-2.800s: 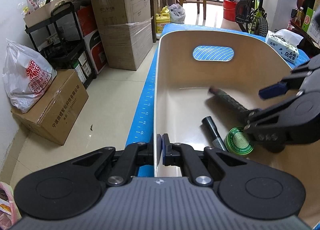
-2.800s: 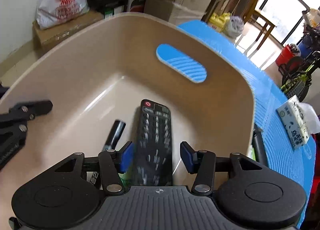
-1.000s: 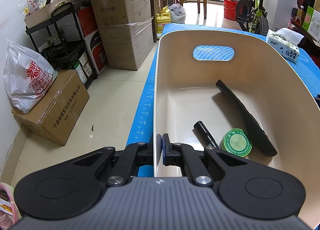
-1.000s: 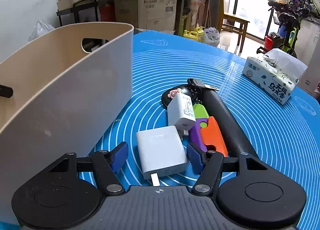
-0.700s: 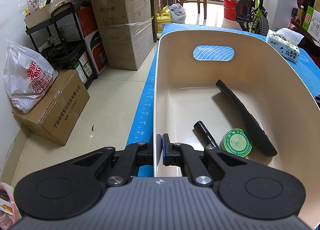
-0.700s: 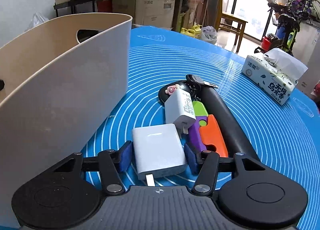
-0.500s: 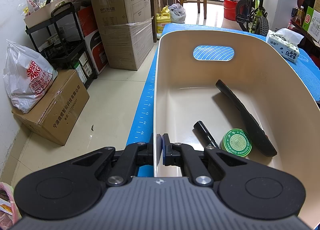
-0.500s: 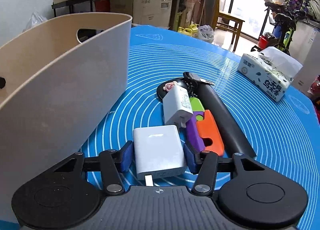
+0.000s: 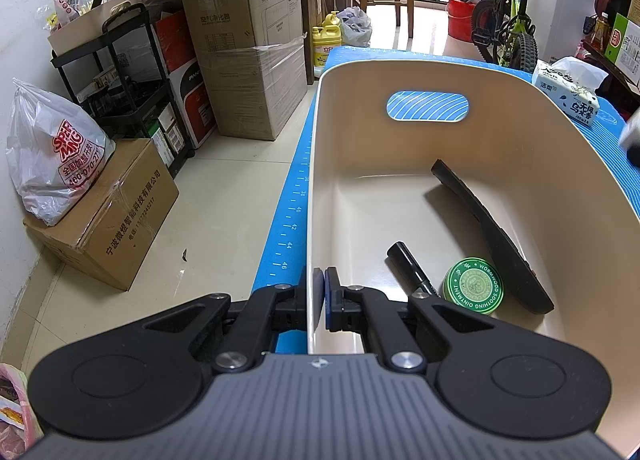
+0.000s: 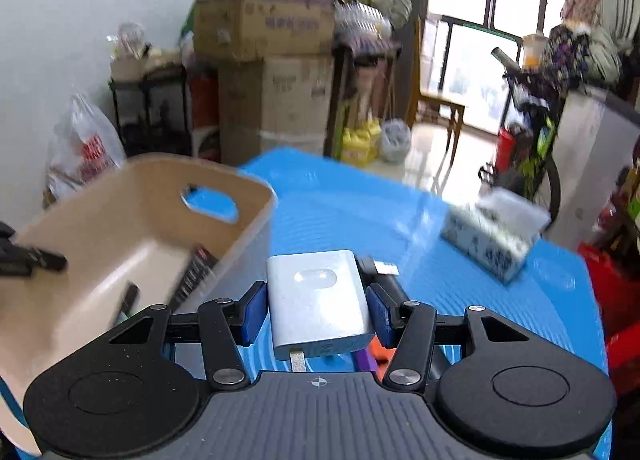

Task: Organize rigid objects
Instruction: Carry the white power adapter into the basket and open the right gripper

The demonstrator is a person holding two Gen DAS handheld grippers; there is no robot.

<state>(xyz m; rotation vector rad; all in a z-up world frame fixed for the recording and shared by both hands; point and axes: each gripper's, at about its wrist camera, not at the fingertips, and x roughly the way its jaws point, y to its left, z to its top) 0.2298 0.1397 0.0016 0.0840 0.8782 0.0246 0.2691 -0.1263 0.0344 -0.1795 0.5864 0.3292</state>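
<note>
My left gripper (image 9: 319,298) is shut on the near wall of the beige bin (image 9: 560,131), one blue pad on each side of the rim. Inside the bin lie a black remote control (image 9: 492,236), a black marker (image 9: 408,266) and a green round tin (image 9: 473,286). My right gripper (image 10: 316,312) is shut on a white charger block (image 10: 316,296), held in the air above the blue mat (image 10: 360,203), right of the bin (image 10: 132,227). A blurred white shape at the right edge of the left wrist view cannot be identified.
A tissue pack (image 10: 496,236) lies on the mat at the far right (image 9: 568,93). Under the charger peek orange and purple items (image 10: 372,354) and a black handle. Cardboard boxes (image 9: 244,47), a black shelf cart and a plastic bag (image 9: 52,163) stand on the floor to the left.
My right gripper closed on the white charger block and lifted it off the mat, tilting up toward the bin. The left gripper kept its hold on the bin wall.
</note>
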